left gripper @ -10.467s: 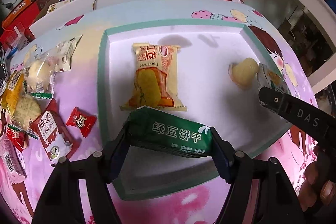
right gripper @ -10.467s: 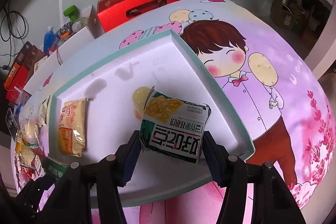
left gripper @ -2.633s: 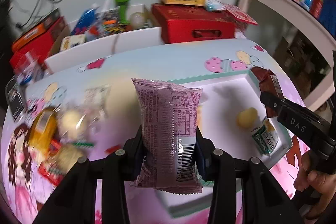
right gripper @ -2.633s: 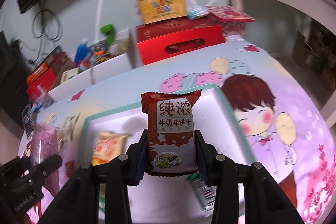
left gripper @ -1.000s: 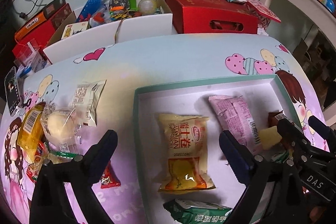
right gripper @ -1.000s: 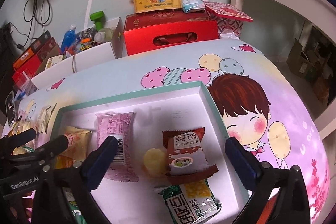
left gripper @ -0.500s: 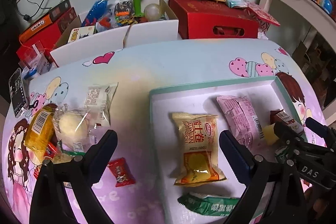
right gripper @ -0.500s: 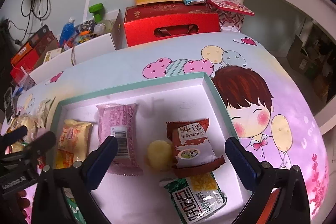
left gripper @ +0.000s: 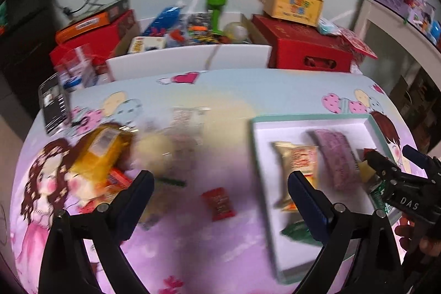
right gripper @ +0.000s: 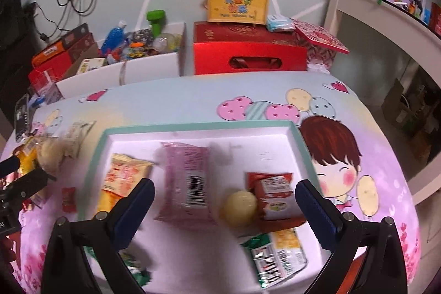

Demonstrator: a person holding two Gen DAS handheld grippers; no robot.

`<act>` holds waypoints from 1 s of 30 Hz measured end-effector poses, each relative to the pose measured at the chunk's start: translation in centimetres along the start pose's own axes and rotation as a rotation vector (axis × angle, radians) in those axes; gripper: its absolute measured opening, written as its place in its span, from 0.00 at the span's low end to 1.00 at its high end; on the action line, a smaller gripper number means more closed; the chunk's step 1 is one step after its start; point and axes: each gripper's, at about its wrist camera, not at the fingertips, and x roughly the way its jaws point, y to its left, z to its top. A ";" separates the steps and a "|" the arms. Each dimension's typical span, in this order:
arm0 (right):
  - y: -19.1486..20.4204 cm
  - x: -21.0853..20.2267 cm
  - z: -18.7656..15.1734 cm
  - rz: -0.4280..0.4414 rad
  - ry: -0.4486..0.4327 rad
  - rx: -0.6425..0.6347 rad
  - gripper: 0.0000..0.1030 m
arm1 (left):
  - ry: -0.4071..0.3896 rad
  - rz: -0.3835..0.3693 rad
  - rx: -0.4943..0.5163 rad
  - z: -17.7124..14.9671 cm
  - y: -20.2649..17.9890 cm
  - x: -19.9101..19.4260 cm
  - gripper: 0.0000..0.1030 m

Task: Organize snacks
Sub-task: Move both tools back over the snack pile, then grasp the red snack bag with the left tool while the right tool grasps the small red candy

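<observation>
Left gripper (left gripper: 219,190) shifted left; red candy (left gripper: 218,204) seemingly between jaws.

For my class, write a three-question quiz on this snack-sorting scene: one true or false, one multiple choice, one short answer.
1. True or false: the left tongs are shut on a packet.
2. In the tray, what lies directly beside the round yellow snack, on its right? A) yellow packet B) red-brown packet C) pink packet
3. Name one snack on the tablecloth outside the tray.

Key
1. False: both the left and right tongs are open and hold nothing.
2. B, the red-brown packet; the pink packet and yellow packet lie to its left.
3. The small red candy.
</observation>
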 end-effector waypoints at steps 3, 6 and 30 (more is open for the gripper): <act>1.1 -0.3 0.0 0.029 0.000 -0.013 1.00 | -0.004 0.038 -0.037 -0.7 2.6 -1.0 0.95; 1.9 -0.5 0.1 0.068 0.005 0.009 1.00 | -0.010 0.084 -0.081 -1.6 5.4 -2.0 0.95; 14.4 -1.3 -1.4 0.353 0.030 -0.122 1.00 | 0.035 0.132 -0.498 -6.8 18.8 -3.1 0.95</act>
